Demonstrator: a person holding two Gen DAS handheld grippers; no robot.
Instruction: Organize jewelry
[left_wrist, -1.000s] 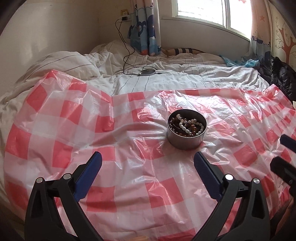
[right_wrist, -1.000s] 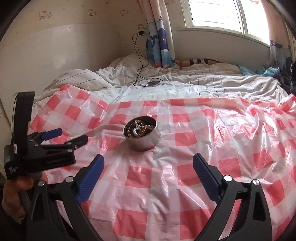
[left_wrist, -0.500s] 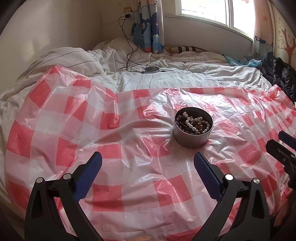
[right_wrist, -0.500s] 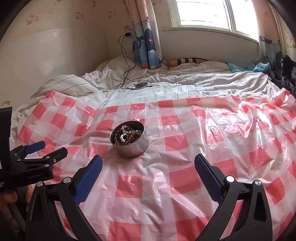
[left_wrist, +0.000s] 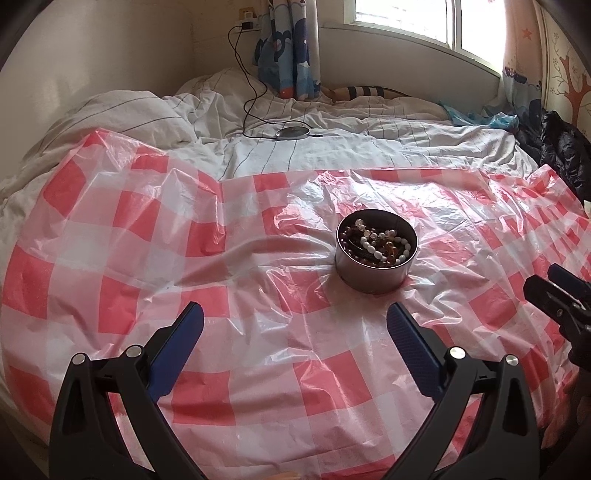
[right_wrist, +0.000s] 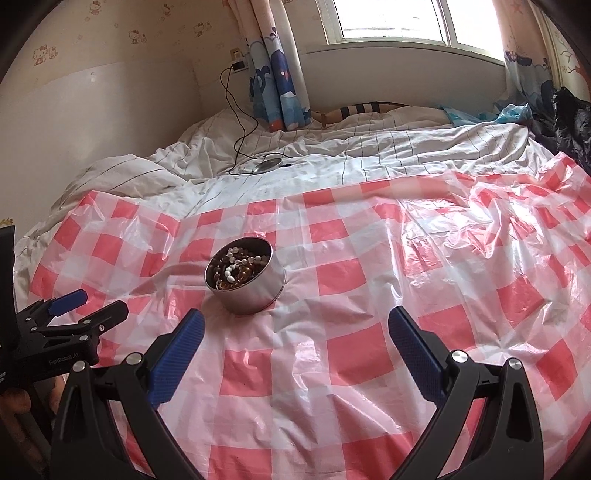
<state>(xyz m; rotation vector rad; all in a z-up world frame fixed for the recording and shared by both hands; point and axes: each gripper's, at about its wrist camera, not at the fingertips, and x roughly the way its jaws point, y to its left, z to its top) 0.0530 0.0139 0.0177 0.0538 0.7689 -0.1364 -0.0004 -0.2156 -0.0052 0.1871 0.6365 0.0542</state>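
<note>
Left tool (left_wrist: 295, 317) spread wide, tin (left_wrist: 375, 275) just ahead.

Left tool (left_wrist: 295, 317) and right tool (right_wrist: 295, 317) agape.

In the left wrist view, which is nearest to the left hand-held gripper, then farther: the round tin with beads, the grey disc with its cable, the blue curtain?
From the left hand-held gripper:
1. Round tin, just ahead, slightly right.
2. Grey disc, on the striped bedding beyond.
3. Blue curtain, at the far wall.
</note>
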